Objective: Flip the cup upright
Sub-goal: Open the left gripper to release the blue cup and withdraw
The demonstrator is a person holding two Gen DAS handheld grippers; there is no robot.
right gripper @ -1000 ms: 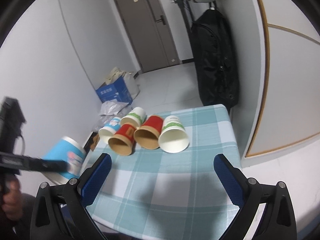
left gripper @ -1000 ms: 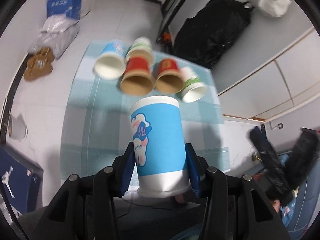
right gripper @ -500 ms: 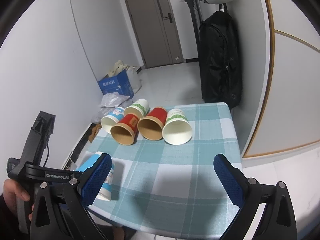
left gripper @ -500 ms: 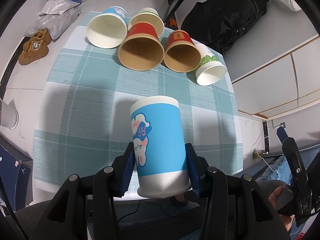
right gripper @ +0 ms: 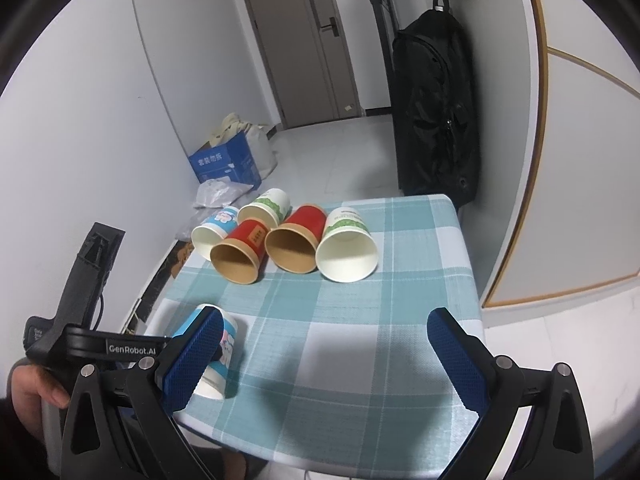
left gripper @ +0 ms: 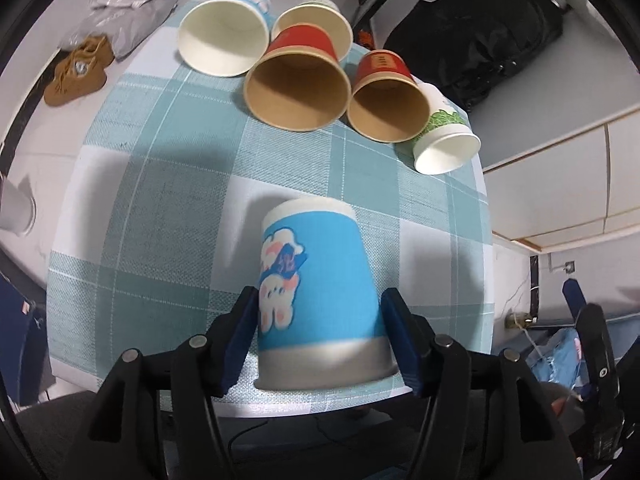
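A blue paper cup with a cartoon print (left gripper: 316,292) stands upright on the checked tablecloth (left gripper: 168,184) near the table's front left corner; it also shows in the right wrist view (right gripper: 224,344). My left gripper (left gripper: 320,320) straddles it, and its blue pads (left gripper: 242,332) stand a little off the cup's sides. My right gripper (right gripper: 320,356) is wide open and empty above the table's front edge. Several more cups lie on their sides at the far end: a blue one (left gripper: 224,36), two red ones (left gripper: 298,88) (left gripper: 384,100) and two green-print ones (left gripper: 446,140) (left gripper: 320,12).
A black bag (right gripper: 436,108) hangs by the wall behind the table. A blue box (right gripper: 224,164) and plastic bags sit on the floor at the left, with brown shoes (left gripper: 76,72). The table's right edge meets a white wall panel (right gripper: 560,184).
My left gripper has lowered the blue cup onto the cloth and its fingers have opened off the cup. The right gripper has stayed open and shifted only slightly.
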